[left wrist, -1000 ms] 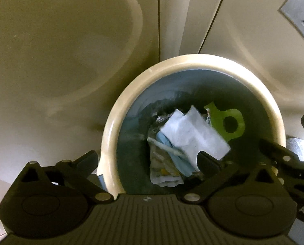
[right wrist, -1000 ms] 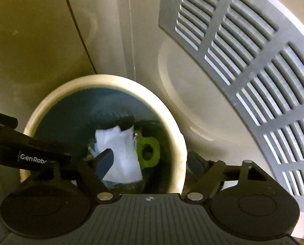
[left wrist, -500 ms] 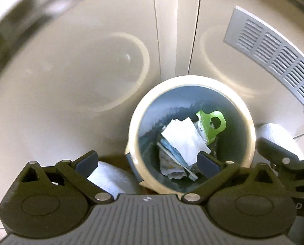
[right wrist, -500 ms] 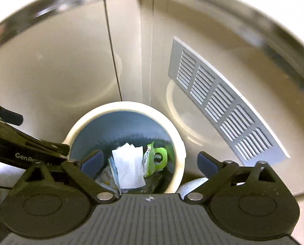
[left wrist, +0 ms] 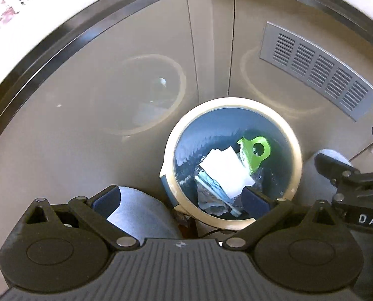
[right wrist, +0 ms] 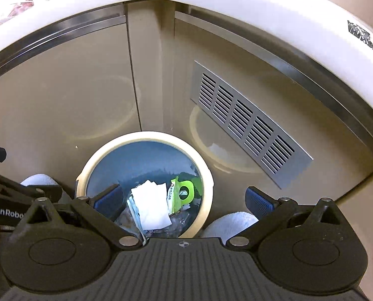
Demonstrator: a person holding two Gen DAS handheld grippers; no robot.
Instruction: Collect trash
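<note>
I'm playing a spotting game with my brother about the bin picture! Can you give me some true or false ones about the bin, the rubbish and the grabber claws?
1. The bin has a cream rim and a blue inside. True.
2. The bin is empty. False: a white paper and a green plastic tag lie inside it with other wrappers.
3. The right gripper is squeezing the white paper. False: its jaws stand wide open with nothing held.
4. The left gripper is open too. True.
5. A grey slatted vent sits on the cabinet behind the bin. True.
6. The green tag has no hole. False: it has a round hole.
</note>
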